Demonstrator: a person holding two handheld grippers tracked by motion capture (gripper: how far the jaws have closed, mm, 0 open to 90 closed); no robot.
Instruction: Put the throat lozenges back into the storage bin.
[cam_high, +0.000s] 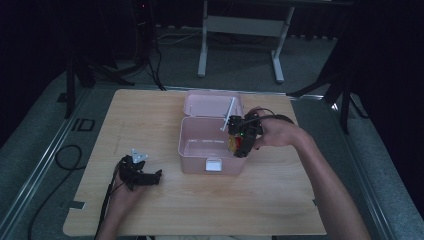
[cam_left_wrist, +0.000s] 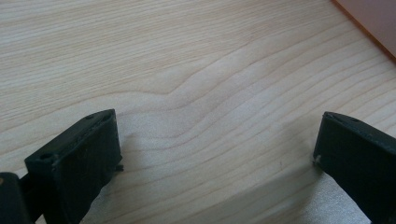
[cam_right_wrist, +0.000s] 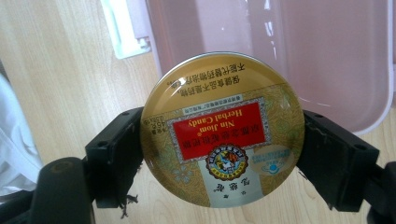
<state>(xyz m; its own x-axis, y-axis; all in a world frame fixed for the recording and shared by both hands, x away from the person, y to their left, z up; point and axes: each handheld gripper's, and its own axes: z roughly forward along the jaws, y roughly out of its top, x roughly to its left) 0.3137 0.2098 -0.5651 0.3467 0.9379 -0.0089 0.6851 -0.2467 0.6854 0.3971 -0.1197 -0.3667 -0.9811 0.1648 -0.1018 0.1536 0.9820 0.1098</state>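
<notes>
My right gripper has its two black jaws pressed on the sides of a round candy tin, one jaw on each side of the rim. The tin looks like hard, shiny metal, so I think it is stiff and light but slippery, and it could slide out if I squeeze too softly. I think the rim is the best place to hold it, across its widest part, and that is where my jaws sit now. The tin sits right between them with its gold and red lid facing my camera. Just past it is the open pink box, and from the high view I hold the tin at the box's right wall, above the rim. The box lid lies flipped back behind. My left gripper rests low on the wooden worktop, left of the box, with its jaws apart and nothing between them.
</notes>
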